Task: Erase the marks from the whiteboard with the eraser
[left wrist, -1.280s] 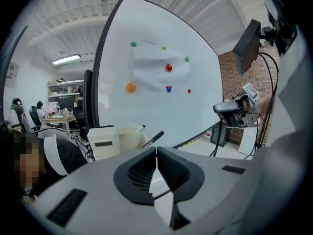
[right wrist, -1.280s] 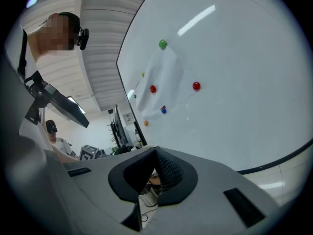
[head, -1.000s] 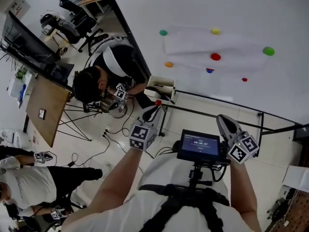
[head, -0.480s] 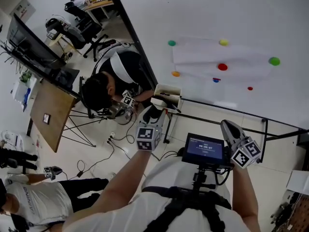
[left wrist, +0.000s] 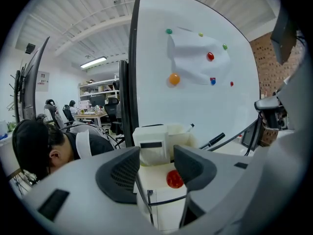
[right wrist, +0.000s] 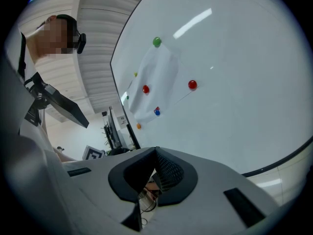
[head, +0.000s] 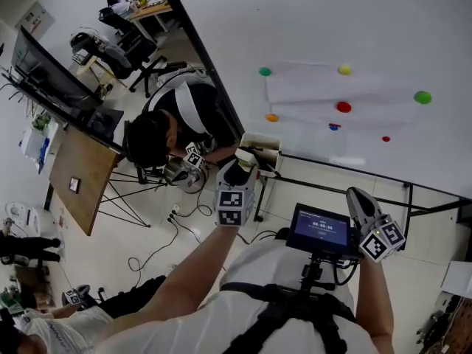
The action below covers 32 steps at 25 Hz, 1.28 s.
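Eraser grab: lines up white block [left wrist: 152,153], likely it, in tray [left wrist: 164,214] between just-opening, empty jaws of left gripper [left wrist: 157,168]; right gripper [right wrist: 154,165] clenched empty, parked aside.

Our right gripper [right wrist: 155,153]: jaws meet at the tips, nothing held | whiteboard [right wrist: 234,111] before us | paper sheet [right wrist: 157,75] under green magnet [right wrist: 156,41]

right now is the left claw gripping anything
No, the left claw has just been opening; its jaws stand wide apart, touching nothing, with the red magnet lying loose in the tray.
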Tool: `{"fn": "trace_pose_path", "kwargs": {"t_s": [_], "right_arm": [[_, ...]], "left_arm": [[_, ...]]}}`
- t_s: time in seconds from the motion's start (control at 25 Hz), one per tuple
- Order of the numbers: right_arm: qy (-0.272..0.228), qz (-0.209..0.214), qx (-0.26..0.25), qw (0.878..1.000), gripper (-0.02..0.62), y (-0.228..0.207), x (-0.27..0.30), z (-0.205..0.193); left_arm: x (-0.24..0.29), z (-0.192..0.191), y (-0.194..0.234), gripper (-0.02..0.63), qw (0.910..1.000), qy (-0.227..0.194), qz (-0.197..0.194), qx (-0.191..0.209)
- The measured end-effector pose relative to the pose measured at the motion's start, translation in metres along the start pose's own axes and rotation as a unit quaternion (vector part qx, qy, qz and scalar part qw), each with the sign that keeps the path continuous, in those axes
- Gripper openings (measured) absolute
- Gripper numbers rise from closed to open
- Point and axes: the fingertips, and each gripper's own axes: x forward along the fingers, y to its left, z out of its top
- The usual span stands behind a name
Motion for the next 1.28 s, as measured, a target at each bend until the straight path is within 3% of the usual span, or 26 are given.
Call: {"fn": "trace_pose_path", "kwargs": {"t_s": [0.08,0.28,0.48,0.64,0.88,1.0,1.28], "right_arm": [[-0.002,-0.006,0.001,1.000,0.017,-0.005,0.000,0.003],[0.010,0.008,0.009,1.000,0.017,-0.007,-0.019,0.006],[0.016,0.010,0.012,1.000,0.017,0.002,-0.014,-0.008],[0.022,0.019,0.005,1.000,0.017,0.026,0.002,-0.013],[0.031,0.020,0.005,0.999,0.017,0.024,0.005,-0.018],[0.033,0.016,0.005,0.999,0.017,0.023,0.004,-0.022],[0.034,0.010,0.006,0.999,0.017,0.018,0.001,-0.021]], "left_arm": [[0.008,0.005,-0.004,0.249,1.0000,0.004,0.000,0.007],[-0.001,0.014,-0.032,0.247,0.9963,0.023,0.020,0.080],[-0.009,0.009,-0.033,0.215,0.9919,0.002,0.008,0.127],[-0.009,0.003,-0.001,0.222,0.9966,0.001,0.032,0.077],[-0.005,-0.008,0.015,0.255,0.9988,0.001,0.048,0.005],[-0.005,-0.011,0.020,0.256,0.9984,-0.002,0.057,0.002],[-0.002,-0.006,0.012,0.236,0.9961,0.004,0.070,0.053]]}}
